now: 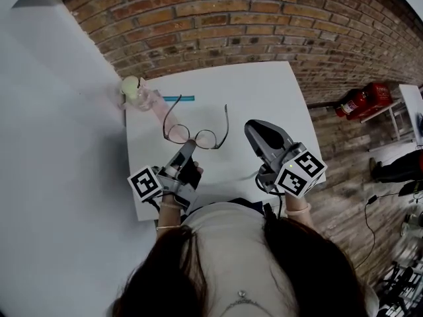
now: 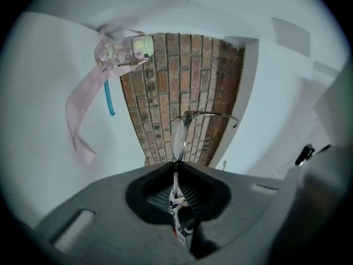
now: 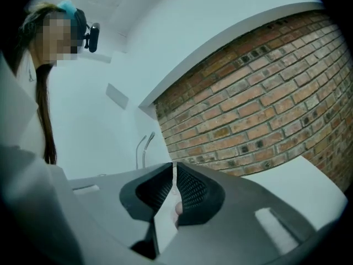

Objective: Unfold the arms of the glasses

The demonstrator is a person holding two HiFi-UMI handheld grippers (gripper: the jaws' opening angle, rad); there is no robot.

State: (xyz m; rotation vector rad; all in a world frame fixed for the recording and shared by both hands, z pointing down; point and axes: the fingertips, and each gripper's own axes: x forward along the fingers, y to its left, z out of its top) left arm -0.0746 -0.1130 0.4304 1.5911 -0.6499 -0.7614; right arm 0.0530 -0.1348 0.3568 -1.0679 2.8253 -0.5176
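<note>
The thin wire-rimmed glasses [image 1: 196, 136] lie over the white table [image 1: 264, 91], both arms swung out and pointing away from me. My left gripper [image 1: 188, 148] is shut on the frame at the bridge between the lenses. In the left gripper view the glasses [image 2: 180, 137] stand edge-on straight out of the shut jaws, one arm [image 2: 215, 115] reaching right. My right gripper [image 1: 254, 127] hovers to the right of the glasses, apart from them, shut on nothing. Only brick wall and table lie beyond the right gripper [image 3: 174, 167] in its own view.
A small clear bottle with a pink ribbon [image 1: 137, 92] sits at the table's far left corner, a blue strip [image 1: 178, 99] beside it. Brick wall [image 1: 264, 25] runs behind the table. Red fire extinguishers [image 1: 362, 100] lie on the floor to the right.
</note>
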